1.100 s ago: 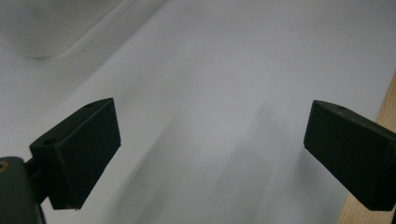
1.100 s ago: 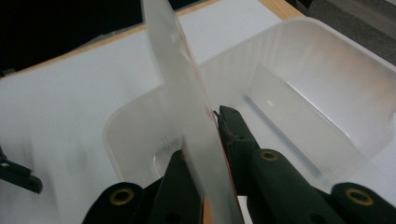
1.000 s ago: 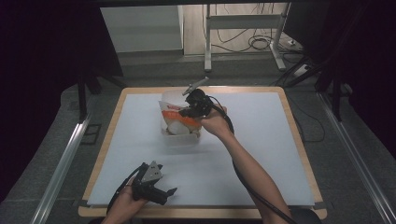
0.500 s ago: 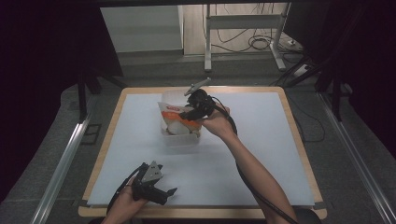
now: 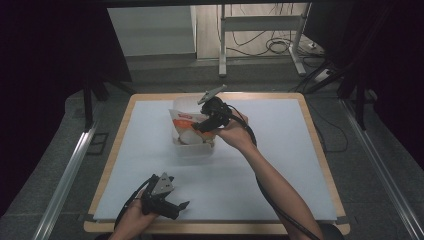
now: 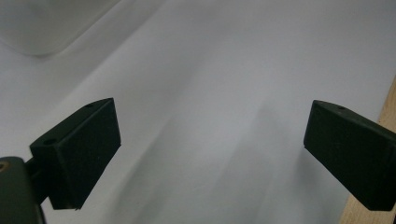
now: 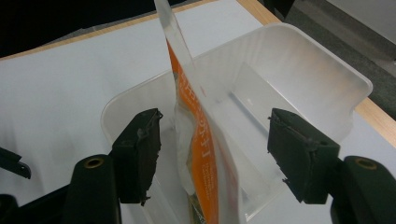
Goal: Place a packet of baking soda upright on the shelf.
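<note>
The right gripper (image 7: 212,158) has just let go: its fingers (image 7: 137,156) have been spreading apart over the last moment and now stand clear on either side of an orange-and-white pouch (image 7: 205,154), neither pad pressing on it. The pouch stands on edge inside a clear plastic tub (image 7: 322,88) near the far middle of the tabletop (image 5: 280,165), its sealed top rising above the rim. In the high view the right gripper (image 5: 204,126) hangs just over the tub (image 5: 192,147), much where it hung a second ago while clamped. The release suggests the pouch has been delivered and the placing step is all but done; what remains, by the look of it, is drawing the hand away without tipping the pouch. The left gripper (image 5: 172,205) rests at the near edge of the tabletop, well apart from the tub, its fingers (image 6: 77,156) spread wide over bare white surface with nothing between them.
</note>
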The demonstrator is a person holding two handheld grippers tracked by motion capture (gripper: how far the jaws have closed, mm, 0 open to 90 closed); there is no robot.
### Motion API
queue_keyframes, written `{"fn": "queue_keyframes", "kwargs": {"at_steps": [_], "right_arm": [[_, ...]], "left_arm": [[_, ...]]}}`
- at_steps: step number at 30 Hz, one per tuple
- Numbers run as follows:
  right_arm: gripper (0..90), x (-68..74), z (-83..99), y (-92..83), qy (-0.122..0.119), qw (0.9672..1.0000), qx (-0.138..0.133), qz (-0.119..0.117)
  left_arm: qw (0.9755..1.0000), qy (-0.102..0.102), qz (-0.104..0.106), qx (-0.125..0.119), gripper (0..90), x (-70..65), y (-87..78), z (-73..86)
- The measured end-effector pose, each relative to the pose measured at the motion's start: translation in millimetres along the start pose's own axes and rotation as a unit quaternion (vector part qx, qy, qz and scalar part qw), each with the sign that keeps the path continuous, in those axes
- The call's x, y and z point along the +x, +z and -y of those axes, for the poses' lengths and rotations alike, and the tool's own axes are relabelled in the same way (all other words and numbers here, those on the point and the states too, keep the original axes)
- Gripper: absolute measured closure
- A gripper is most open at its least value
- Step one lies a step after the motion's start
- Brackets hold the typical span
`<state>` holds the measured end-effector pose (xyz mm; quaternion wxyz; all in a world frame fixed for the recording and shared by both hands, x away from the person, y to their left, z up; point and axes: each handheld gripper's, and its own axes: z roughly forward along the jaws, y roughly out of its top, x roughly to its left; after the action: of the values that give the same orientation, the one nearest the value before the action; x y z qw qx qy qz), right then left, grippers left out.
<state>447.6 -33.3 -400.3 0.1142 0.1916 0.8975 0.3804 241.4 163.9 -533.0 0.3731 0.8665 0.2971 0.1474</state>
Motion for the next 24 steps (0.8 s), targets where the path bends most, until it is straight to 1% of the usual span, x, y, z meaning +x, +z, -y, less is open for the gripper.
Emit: {"fn": "queue_keyframes", "kwargs": {"at_steps": [14, 24], "right_arm": [[26.6, 1.7, 4.3, -15.2, -0.001, 0.9999, -0.015, 0.005], [22.6, -0.4, 14.7, -23.8, 0.003, 0.9997, -0.023, 0.007]], "left_arm": [[1.0, 0.0, 0.0, 0.001, 4.0, -0.2, 0.2, 0.0], [1.0, 0.0, 0.0, 0.001, 3.9, -0.2, 0.4, 0.1]]}}
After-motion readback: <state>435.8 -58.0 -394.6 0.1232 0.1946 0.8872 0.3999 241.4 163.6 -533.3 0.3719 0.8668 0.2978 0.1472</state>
